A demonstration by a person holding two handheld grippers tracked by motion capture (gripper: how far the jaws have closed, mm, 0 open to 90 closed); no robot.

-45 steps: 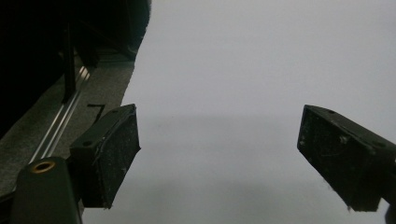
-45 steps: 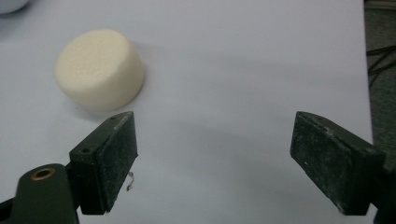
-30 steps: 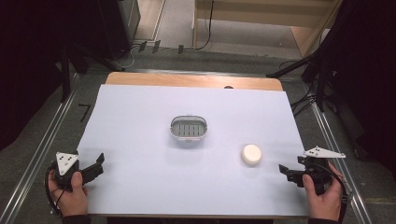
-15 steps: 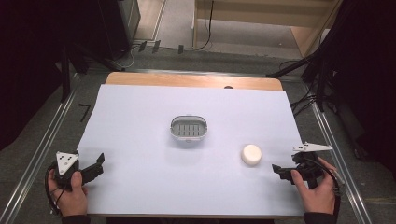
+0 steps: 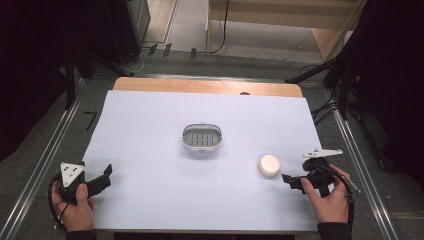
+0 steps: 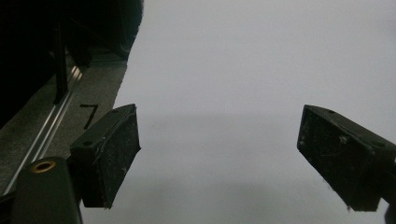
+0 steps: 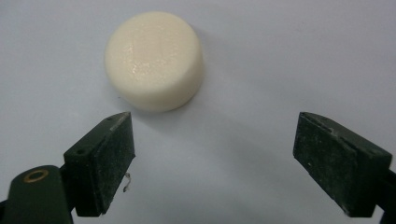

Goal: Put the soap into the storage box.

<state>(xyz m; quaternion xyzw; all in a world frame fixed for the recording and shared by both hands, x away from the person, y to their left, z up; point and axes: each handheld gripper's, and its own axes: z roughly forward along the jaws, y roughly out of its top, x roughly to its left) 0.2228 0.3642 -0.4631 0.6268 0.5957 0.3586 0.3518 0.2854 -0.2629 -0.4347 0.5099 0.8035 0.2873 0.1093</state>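
Observation:
A round cream bar of soap (image 5: pixel 269 165) (image 7: pixel 154 60) lies on the white table cover right of centre. My right gripper (image 5: pixel 289 180) (image 7: pixel 215 163) is open just to its right and points at it, with the soap a little beyond the fingertips and nothing between the jaws. A grey oval soap dish (image 5: pixel 201 137) with a slotted floor sits at the table's middle. At the front left corner my left gripper (image 5: pixel 106 174) (image 6: pixel 219 158) rests open over bare white cover, held in a hand.
The white cover (image 5: pixel 150 125) spreads over the table, with a strip of wood (image 5: pixel 200 86) bare along the far edge. Metal rails (image 5: pixel 45 150) run along both sides of the table. Cables and dark stands (image 5: pixel 340 75) crowd the floor beyond.
My right gripper has slid left toward the soap and now sits close beside it. The left gripper has stayed where it was.

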